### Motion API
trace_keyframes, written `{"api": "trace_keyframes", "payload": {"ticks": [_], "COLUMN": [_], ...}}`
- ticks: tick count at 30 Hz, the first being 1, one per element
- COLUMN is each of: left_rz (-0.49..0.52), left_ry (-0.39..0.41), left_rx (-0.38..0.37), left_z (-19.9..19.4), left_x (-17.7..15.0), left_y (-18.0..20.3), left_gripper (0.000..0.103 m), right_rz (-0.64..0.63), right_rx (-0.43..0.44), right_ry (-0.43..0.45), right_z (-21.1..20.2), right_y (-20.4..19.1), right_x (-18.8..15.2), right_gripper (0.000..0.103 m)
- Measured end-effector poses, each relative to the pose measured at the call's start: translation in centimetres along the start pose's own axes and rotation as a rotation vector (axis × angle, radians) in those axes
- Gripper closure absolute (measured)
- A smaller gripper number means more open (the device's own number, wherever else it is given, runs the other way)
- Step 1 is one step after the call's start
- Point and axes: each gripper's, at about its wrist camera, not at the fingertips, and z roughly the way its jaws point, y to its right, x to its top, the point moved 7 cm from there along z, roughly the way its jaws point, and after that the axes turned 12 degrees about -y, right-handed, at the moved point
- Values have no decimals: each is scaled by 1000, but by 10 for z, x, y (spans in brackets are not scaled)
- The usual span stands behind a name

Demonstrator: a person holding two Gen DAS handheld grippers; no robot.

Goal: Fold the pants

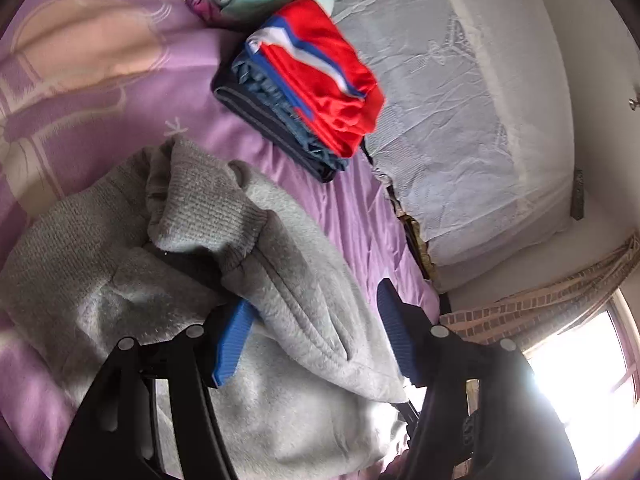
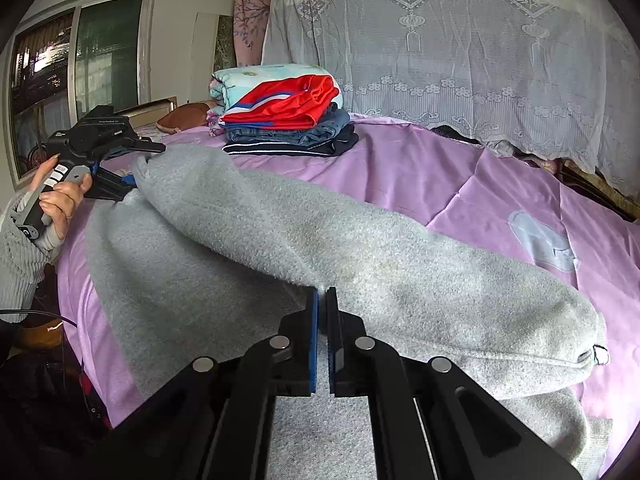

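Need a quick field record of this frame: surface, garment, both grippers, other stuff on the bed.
surface: bed with purple sheet
garment: grey fleece pants, partly folded, one leg laid across the other
left gripper: jaws wide apart, astride a fold of the pants near the waistband
right gripper: jaws nearly closed at the edge of the pants; cannot tell whether fabric is pinched
folded stack: red shorts on top, jeans and dark garments under, at the far side of the bed
backdrop: white lace cover
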Motion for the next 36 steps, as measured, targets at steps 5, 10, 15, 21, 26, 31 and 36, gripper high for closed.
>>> {"api": "trace_keyframes", "payload": {"ticks": [5,10,15,21,26,31,36], "left_rz": [13,195,289,85,181,386,302], "left_ry": [-1,31,-14,-125,-49,28,-22], "left_rx": [39,24,127,20,132,358,454], "left_z": [5,-38,-55,-30,-61,-79,-73], "left_x": [1,-11,-50,-63,-70,-89,-77], "left_y": [-15,35,31,-67,-34,18,-23], "left_gripper": [80,90,89,89,86,81,62], "right_rz": [-37,-118,-129,-75,-39,-3,4], "right_rx": [-28,1,74,105,132,156,156], "right_ry": [96,80,-88,-103,-92,-67,-55], "right_z": [-42,-78,-35,-21,-18,-17,-18], "right_y": [-9,-36,-60,-61,-57,-53,-54], "right_x": [14,-7,-60,-69,-72,-74,-75], "right_gripper": [99,99,99,98,98,97,96]}}
